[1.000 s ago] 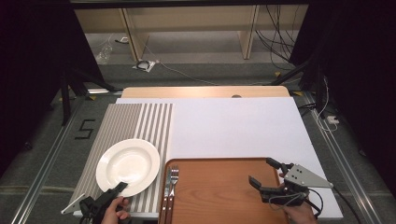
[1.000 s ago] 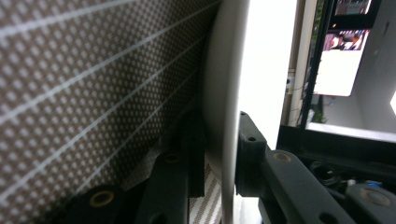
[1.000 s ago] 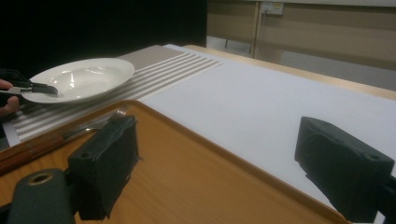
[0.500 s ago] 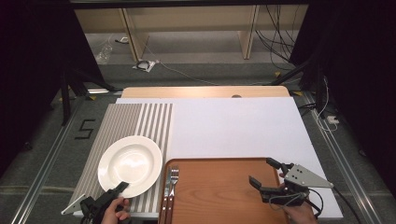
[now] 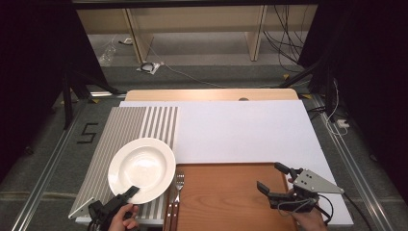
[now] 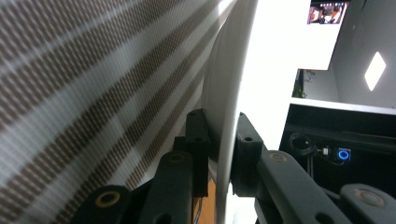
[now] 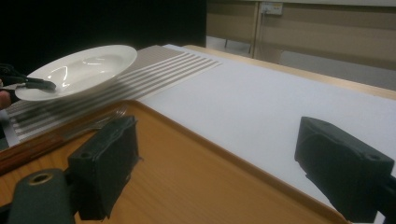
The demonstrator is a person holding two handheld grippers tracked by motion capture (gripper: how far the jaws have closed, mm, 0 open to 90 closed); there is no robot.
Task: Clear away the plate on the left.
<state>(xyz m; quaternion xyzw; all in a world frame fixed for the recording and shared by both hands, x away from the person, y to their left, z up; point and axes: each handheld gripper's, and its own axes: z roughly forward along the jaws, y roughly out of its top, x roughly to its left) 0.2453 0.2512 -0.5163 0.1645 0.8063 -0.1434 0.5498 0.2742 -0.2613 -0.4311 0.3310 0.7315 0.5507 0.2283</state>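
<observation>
High view puts the white plate [image 5: 142, 169] at about eight o'clock on the table, lying over the striped mat [image 5: 130, 130] with its near rim clamped in the left gripper [image 5: 131, 192] — the left gripper view shows both pads pressed on that rim [image 6: 229, 140], one above and one below. The plate is round, so no long axis; it appears lifted slightly off the mat. At its four o'clock edge a fork [image 5: 178, 185] lies along the left side of the wooden tray [image 5: 226, 197], tines toward twelve. The right gripper [image 5: 276, 180] hovers over the tray at about five o'clock, jaws spread and empty — well apart from the plate. Counted: one plate, one fork, one tray, one mat.
</observation>
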